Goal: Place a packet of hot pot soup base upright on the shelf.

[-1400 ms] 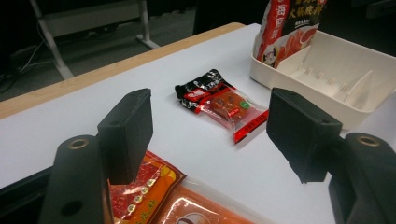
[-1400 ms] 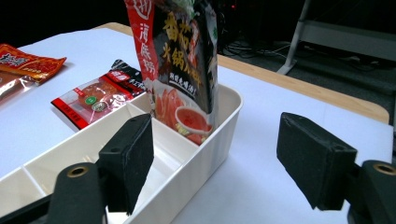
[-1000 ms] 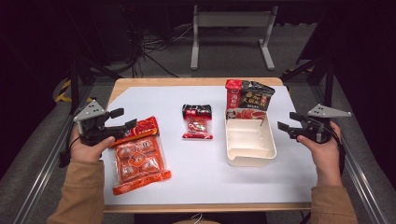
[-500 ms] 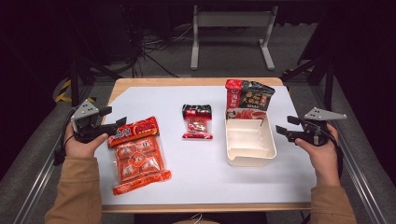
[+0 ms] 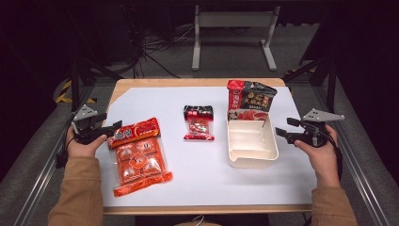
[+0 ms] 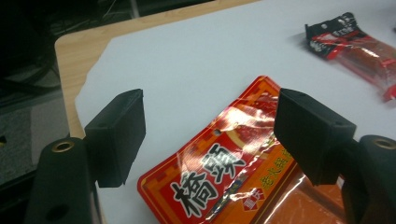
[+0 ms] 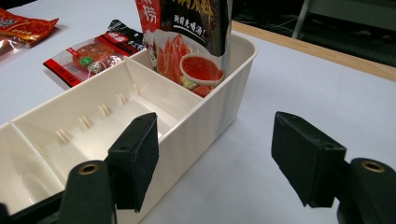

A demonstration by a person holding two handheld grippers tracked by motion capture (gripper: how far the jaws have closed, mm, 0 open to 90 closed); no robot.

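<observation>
red pack (image 5: pixel 139 156): lies flat on the white sheet (image 5: pixel 197 183), near the left side, with its top end pointing far and left
left gripper (image 5: pixel 109 128): at the left edge of the sheet, right by the top end of the red pack; its jaws have just been opening and stand wide apart, one on each side of that top end, not pressing it (image 6: pixel 219 158)
right gripper (image 5: pixel 281 129): at the right side, just beside the box, jaws wide apart and holding nothing
box (image 5: pixel 251 157): cream, right of the middle, with walls inside that split it into parts
dark bag (image 5: pixel 249 101): stands up in the far part of the box
small pack (image 5: pixel 198 123): lies flat in the middle, between the red pack and the box
</observation>
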